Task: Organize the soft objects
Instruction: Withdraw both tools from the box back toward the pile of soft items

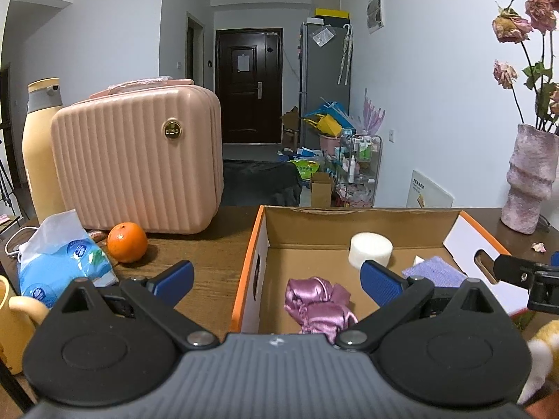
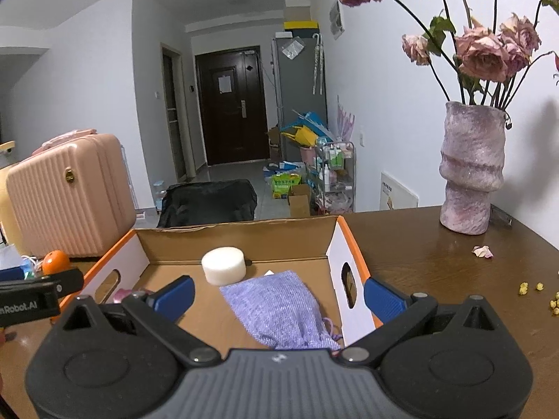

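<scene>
Both grippers are spread wide and hold nothing: the left gripper straddles the left wall of the box, the right gripper its right wall. Inside lie a white sponge at the back, a lilac pouch with its long axis running back-left to front-right, its near end cut off by the gripper body, and crumpled pink satin, partly hidden. The box sits on the counter.

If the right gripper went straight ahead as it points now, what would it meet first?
Probably the lilac knitted pouch lying in the cardboard box; the right gripper is open and empty, though depth is unclear.
</scene>
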`<action>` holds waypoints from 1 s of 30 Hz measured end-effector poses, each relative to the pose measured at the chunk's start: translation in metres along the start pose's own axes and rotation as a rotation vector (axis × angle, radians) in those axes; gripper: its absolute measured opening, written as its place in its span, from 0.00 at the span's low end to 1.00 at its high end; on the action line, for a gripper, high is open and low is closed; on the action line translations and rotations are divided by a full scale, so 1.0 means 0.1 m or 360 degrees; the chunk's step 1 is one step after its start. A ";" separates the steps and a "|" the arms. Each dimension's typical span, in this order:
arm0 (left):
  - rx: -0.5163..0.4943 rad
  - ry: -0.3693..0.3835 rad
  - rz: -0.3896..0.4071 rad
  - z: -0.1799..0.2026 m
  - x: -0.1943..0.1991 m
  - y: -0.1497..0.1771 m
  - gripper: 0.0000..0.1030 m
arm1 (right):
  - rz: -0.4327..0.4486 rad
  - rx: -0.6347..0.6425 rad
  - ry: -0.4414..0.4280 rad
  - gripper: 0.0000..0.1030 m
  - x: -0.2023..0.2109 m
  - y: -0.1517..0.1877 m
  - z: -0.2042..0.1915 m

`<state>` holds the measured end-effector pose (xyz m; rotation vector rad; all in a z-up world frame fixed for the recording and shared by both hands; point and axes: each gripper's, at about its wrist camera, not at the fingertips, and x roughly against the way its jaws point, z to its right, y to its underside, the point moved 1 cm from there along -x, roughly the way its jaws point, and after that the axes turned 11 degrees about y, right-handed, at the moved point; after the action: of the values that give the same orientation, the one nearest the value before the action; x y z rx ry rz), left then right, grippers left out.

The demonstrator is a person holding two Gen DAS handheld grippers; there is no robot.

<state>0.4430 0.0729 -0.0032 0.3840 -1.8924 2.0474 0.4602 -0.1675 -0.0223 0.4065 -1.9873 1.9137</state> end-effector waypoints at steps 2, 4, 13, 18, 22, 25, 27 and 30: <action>-0.0001 0.0000 0.0005 0.01 0.06 0.03 1.00 | 0.0026 0.0007 -0.0007 1.00 0.07 0.03 0.00; 0.0007 0.0000 0.0007 0.00 0.12 0.06 1.00 | 0.0063 0.0020 -0.0014 1.00 0.15 0.07 0.01; 0.0000 0.0005 0.0016 0.01 0.42 0.20 1.00 | 0.0117 0.0040 -0.0026 1.00 0.48 0.26 0.08; -0.0021 0.0016 0.0035 0.06 0.60 0.27 1.00 | 0.0153 0.0072 -0.0042 1.00 0.66 0.37 0.07; -0.0044 0.0018 0.0041 0.10 0.71 0.33 1.00 | 0.0164 0.0096 -0.0069 1.00 0.80 0.47 0.07; -0.0063 0.0024 0.0042 0.14 0.83 0.40 1.00 | 0.0165 0.0097 -0.0094 1.00 0.90 0.54 0.07; -0.0073 0.0030 0.0042 0.15 0.90 0.44 1.00 | 0.0160 0.0099 -0.0114 1.00 0.97 0.61 0.07; -0.0086 0.0036 0.0044 0.18 1.02 0.51 1.00 | 0.0158 0.0110 -0.0134 1.00 1.07 0.70 0.06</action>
<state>0.3290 0.0574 -0.0066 0.3220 -1.9457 2.0043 0.3330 -0.1667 -0.0385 0.4206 -2.0335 2.0627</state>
